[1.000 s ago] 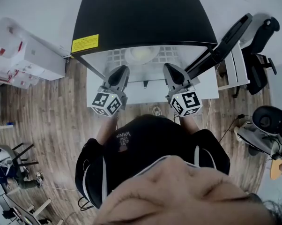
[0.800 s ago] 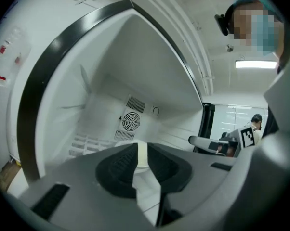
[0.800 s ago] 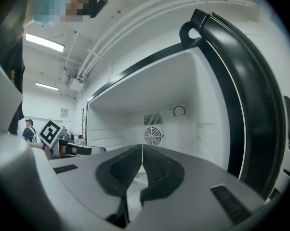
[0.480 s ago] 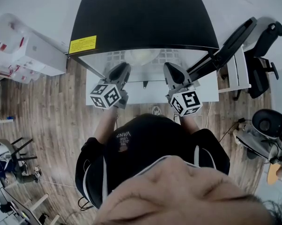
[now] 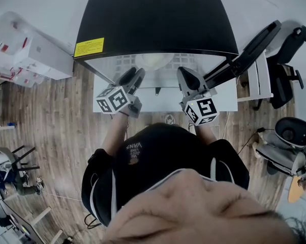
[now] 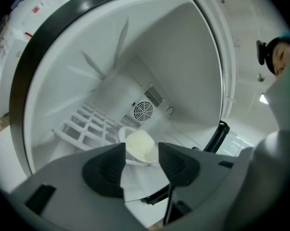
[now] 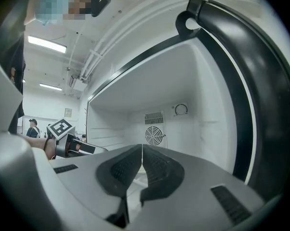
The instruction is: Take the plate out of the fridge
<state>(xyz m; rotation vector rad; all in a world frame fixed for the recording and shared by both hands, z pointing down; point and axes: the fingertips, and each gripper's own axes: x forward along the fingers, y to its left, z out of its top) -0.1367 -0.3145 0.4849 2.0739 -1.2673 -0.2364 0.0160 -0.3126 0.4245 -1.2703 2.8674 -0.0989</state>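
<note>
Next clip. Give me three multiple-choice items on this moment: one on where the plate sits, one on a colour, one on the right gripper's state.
1. Where is the plate relative to the fridge? A on top of it; B inside, before the round fan grille; C outside, beside it.
2. What colour is the fridge's top? A black; B red; C white.
3. How do the right gripper's jaws stand? A wide apart; B closed on the plate; C together, empty.
Key: 1 B, it lies inside before the grille. 2 A, the head view shows a black top. 3 C, the pads meet with nothing between.
</note>
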